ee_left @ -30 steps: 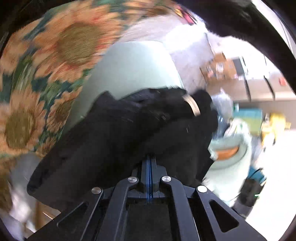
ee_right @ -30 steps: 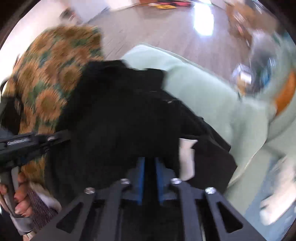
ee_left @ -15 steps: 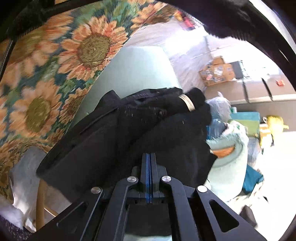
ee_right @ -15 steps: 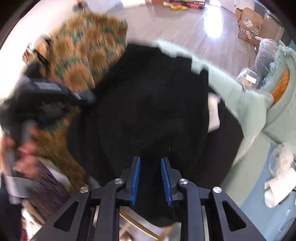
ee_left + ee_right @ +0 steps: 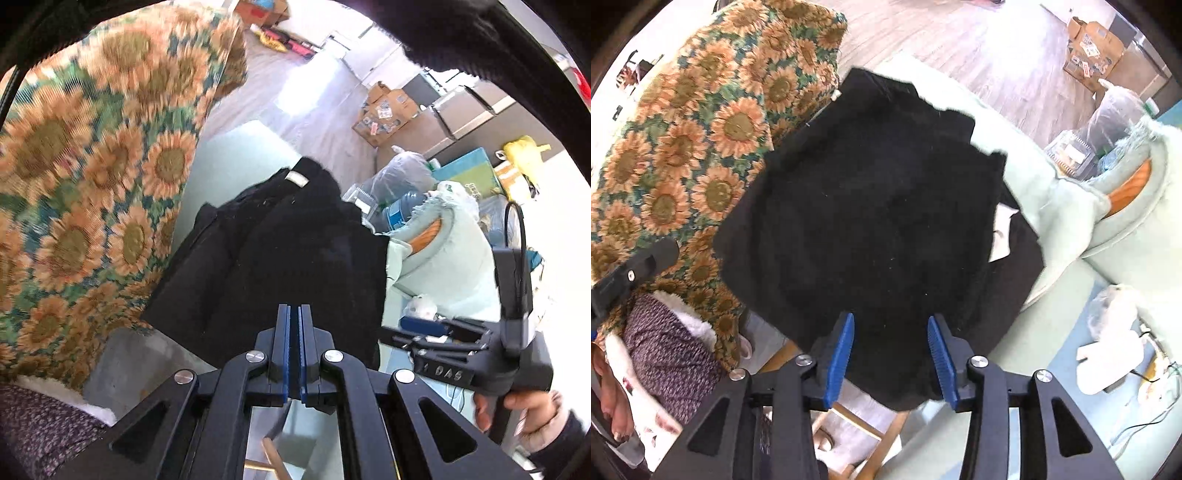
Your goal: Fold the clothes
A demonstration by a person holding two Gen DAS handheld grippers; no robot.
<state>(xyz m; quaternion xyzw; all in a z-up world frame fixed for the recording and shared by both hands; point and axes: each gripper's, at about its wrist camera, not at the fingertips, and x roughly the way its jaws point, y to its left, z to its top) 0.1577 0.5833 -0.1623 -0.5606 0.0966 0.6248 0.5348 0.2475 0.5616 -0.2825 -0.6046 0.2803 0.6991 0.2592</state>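
A black garment [image 5: 879, 206] lies folded on a pale green padded surface [image 5: 1052, 199], with a white label [image 5: 1001, 236] showing at its right edge. My right gripper [image 5: 891, 319] points straight down above the garment's near edge. Its jaws are opening, and the blue pads stand apart without pressing on the cloth. In the left wrist view the same garment [image 5: 295, 251] lies below and beyond my left gripper [image 5: 294, 314]. That gripper's blue pads are shut together with nothing between them. A hand [image 5: 517, 406] at the right holds the other tool.
A sunflower-print cloth [image 5: 701, 129] covers the surface to the left. A pale green plush thing with an orange patch [image 5: 443, 236], a plastic bag [image 5: 402, 177] and a cardboard box [image 5: 388, 110] stand on the floor to the right. Wooden legs [image 5: 857, 417] show beneath the garment.
Both grippers have lifted away from the black garment. The right jaws went from shut in the cloth to apart, letting it go. The left pads stayed shut and the cloth has slipped clear of them.
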